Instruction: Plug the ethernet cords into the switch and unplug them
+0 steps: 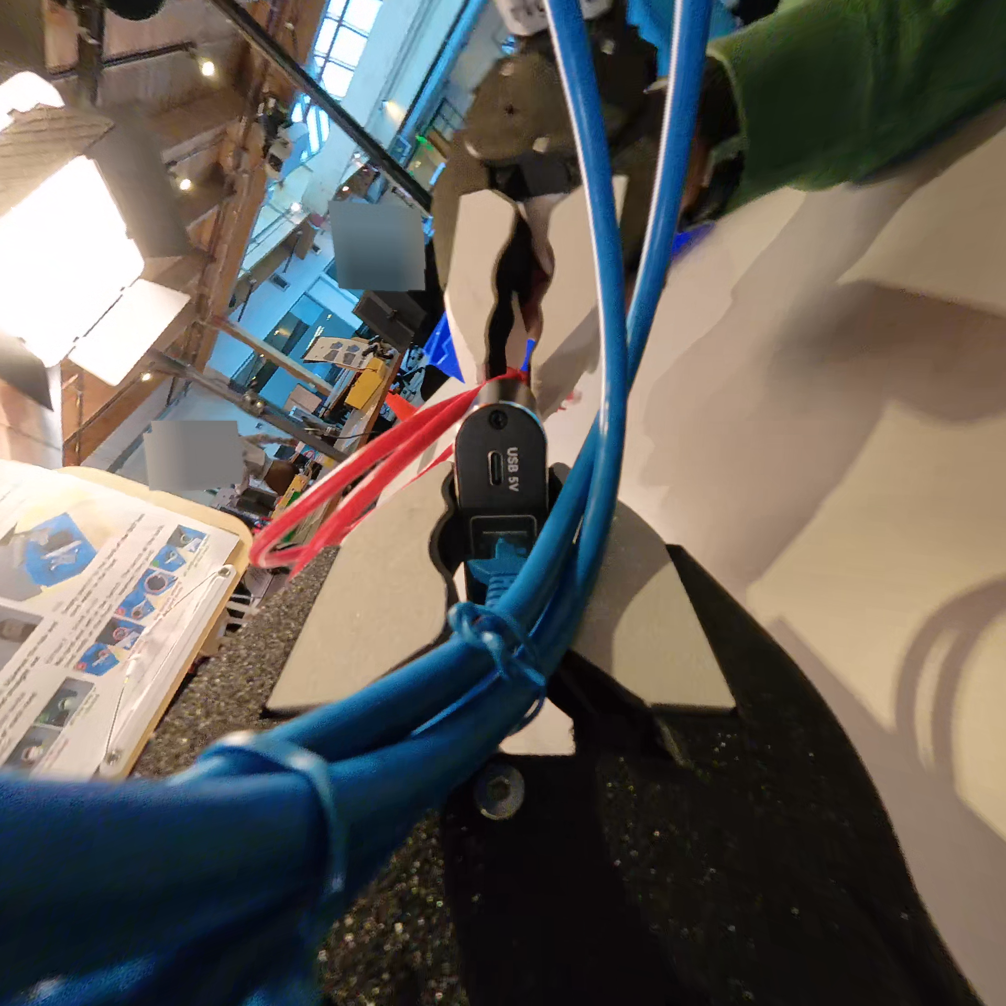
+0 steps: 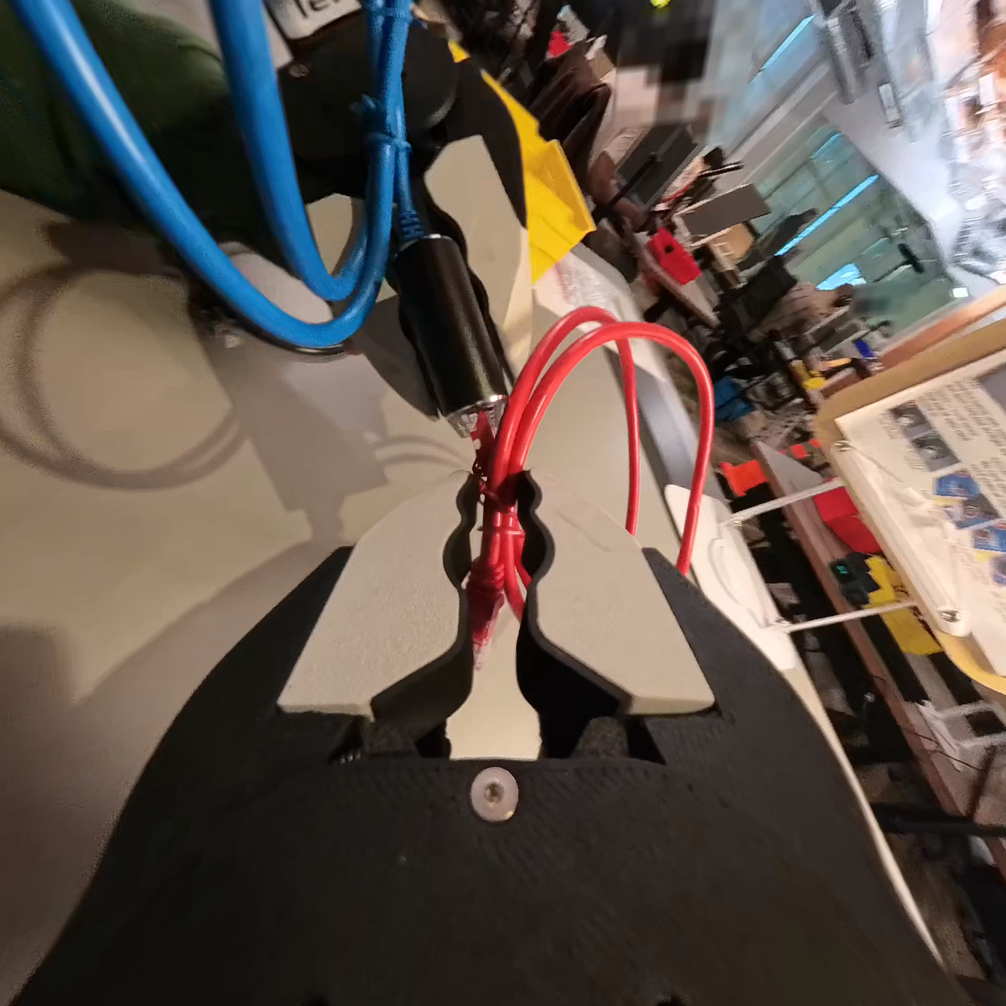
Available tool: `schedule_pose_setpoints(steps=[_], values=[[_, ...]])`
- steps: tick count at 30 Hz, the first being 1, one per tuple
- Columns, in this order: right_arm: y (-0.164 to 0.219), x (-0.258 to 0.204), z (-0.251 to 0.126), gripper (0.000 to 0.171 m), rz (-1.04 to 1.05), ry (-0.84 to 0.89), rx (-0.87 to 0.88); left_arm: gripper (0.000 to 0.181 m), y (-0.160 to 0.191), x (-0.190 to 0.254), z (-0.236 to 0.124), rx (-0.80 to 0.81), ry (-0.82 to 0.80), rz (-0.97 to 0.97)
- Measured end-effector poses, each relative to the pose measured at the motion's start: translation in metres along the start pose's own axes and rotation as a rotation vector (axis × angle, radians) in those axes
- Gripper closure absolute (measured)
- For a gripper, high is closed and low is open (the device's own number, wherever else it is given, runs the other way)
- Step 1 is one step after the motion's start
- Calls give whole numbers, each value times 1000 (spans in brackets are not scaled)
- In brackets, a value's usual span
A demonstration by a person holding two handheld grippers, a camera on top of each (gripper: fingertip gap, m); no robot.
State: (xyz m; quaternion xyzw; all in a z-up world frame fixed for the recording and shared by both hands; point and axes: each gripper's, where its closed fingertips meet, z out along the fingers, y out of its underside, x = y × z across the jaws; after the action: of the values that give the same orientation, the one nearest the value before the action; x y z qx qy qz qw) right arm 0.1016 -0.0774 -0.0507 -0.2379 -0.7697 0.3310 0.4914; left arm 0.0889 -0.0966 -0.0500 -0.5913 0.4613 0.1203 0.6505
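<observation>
The black switch (image 1: 501, 473) carries a short line of white lettering on its end face, just beside a small oval port (image 1: 494, 469). A printed sheet (image 1: 109, 599) with colour photos bears blocks of small text, too blurred to read in either view. A white label (image 2: 316, 11) at the right view's top edge shows cut-off dark letters.

We count one black switch (image 1: 501, 468) clamped between the left fingers (image 1: 381, 593), one blue ethernet cord (image 1: 599, 305) plugged into it, and one red ethernet cord (image 2: 544, 392) pinched between the right fingers (image 2: 392, 599).
</observation>
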Motion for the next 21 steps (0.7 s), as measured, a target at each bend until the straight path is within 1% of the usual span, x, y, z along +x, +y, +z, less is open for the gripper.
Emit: schedule_pose_setpoints(steps=[1, 4, 7, 9, 12, 15, 18, 21], values=[[-1, 5, 1, 157, -5, 40, 5, 153, 0, -5, 0, 2, -17, -26], [-2, 22, 1, 153, -4, 160, 8, 153, 3, -19, -2, -12, -69, -99], [0, 41, -5, 147, 18, 266, 9, 153, 9, -39, -13, -11, -141, -186], [0, 47, -8, 147, 58, 284, 30, 154, 13, -57, -24, 5, -214, -263], [-3, 39, -5, 147, 60, 247, 47, 153, 18, -83, -46, 34, -317, -346], [-7, 16, 11, 149, 38, 159, 46, 153, 24, -99, -63, 43, -379, -413], [-9, -14, 35, 150, -7, 72, 20, 154, 31, -103, -67, 30, -389, -468], [-9, -36, 56, 151, -51, 32, -22, 153, 37, -99, -60, 10, -368, -527]])
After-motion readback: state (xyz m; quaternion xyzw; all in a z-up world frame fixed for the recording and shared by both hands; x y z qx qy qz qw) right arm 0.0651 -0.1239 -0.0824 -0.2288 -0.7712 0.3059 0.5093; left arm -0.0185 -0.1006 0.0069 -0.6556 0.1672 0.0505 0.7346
